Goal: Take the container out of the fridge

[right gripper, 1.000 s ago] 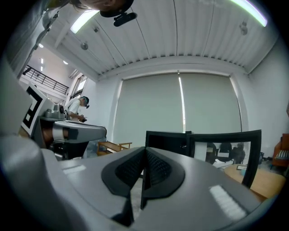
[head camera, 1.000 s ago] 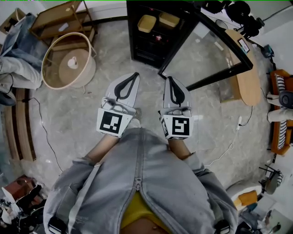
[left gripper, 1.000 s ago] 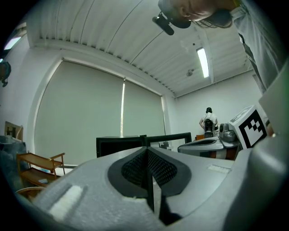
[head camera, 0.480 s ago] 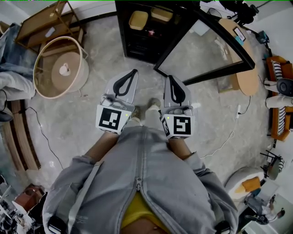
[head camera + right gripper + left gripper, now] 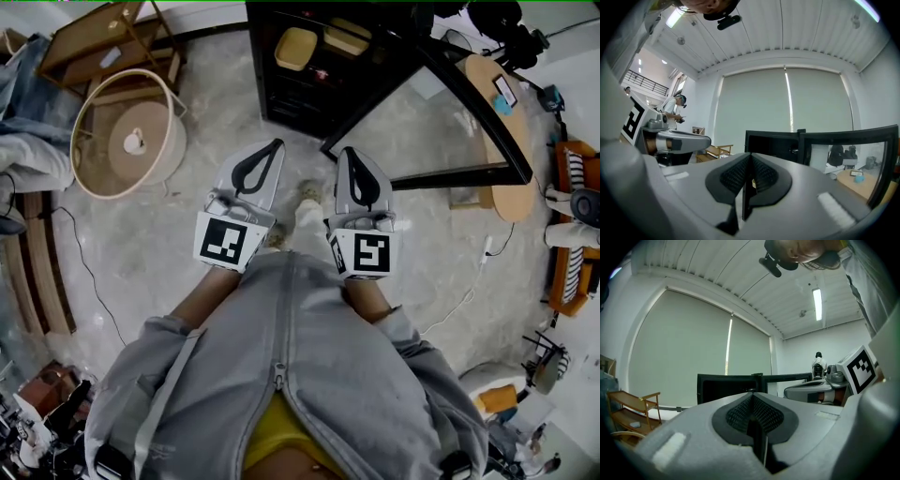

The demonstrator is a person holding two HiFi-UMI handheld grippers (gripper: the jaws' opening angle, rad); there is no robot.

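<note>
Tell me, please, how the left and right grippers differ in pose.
The left gripper slants rightward; the right gripper points almost straight ahead. The right gripper's tip sits near the open fridge door's corner; the left gripper's lies farther off. Both are shut, empty, facing the fridge.

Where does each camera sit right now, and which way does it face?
Head view: on the person's head, facing steeply down at the floor and the open fridge; shows the jacket, left gripper and right gripper.
Left gripper view: rides the left gripper, facing along its shut jaws toward the fridge; right gripper at right.
Right gripper view: rides the right gripper, facing along its shut jaws toward the fridge; left gripper at left.
Shared: all three see the fridge.
</note>
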